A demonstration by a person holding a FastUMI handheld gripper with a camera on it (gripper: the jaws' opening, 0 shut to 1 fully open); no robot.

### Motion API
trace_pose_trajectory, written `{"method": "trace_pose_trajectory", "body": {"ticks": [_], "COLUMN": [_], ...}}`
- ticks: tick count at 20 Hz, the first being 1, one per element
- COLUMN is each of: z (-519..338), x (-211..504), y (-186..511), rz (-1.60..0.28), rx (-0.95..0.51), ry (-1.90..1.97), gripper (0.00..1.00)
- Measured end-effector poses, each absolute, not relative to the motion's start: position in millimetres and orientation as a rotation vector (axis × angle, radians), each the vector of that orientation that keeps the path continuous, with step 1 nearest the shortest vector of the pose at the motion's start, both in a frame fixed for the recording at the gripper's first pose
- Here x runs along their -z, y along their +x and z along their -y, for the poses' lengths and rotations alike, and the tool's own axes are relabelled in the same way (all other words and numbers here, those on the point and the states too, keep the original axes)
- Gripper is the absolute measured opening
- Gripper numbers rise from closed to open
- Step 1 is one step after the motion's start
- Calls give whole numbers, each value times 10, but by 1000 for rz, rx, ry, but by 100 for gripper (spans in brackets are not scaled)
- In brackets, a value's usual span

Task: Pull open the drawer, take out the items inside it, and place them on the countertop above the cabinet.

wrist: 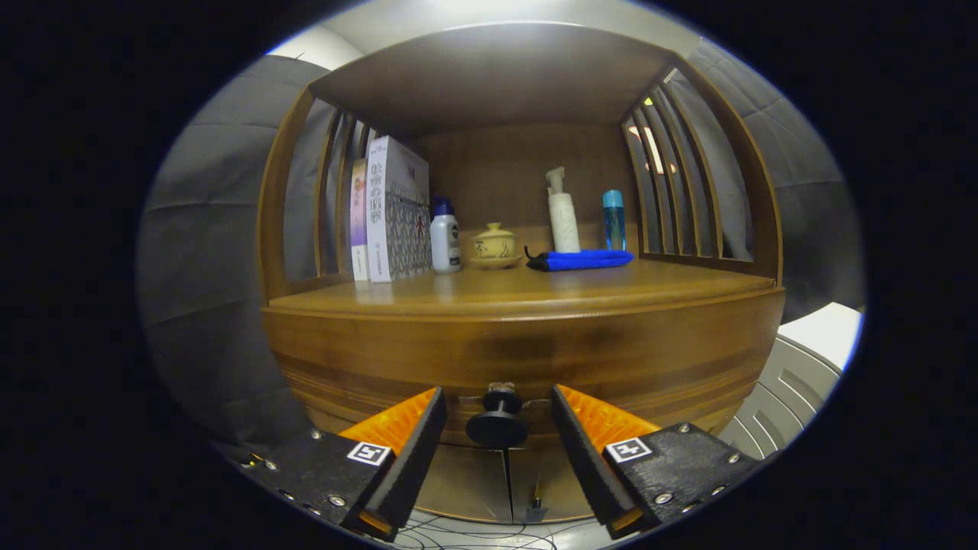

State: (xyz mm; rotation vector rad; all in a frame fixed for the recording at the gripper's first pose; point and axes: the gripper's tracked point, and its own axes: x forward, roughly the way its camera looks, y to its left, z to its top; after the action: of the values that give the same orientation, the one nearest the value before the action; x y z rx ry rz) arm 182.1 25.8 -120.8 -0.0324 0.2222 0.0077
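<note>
A wooden cabinet fills the view, with its drawer front (519, 359) closed below the countertop (527, 294). A round black knob (497, 422) sticks out of the drawer front. My gripper (498, 397) is open and its two fingers stand on either side of the knob, with a gap between each finger and the knob. The inside of the drawer is hidden.
On the countertop stand white boxes (393, 210), a white bottle with a blue cap (445, 238), a small lidded yellow cup (494, 244), a folded blue umbrella (582, 260), a white pump bottle (563, 214) and a blue bottle (613, 220). A shelf roof and slatted sides enclose it. Cabinet doors (504, 481) lie below.
</note>
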Motion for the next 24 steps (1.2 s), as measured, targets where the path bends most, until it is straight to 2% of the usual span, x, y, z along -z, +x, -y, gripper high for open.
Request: {"method": "trace_pose_trajectory", "body": {"ticks": [6,9,13,24], "z": [-255,-278,-266,-313], "x": [1341,1327,1336,1318], "y": [1888,1872,1864,1340], "rz": [-259,-278,-287,-278], "rx": [9,11,29,22], "ry": [-18,1,-22,-38], "gripper": [64,47,30,30]}}
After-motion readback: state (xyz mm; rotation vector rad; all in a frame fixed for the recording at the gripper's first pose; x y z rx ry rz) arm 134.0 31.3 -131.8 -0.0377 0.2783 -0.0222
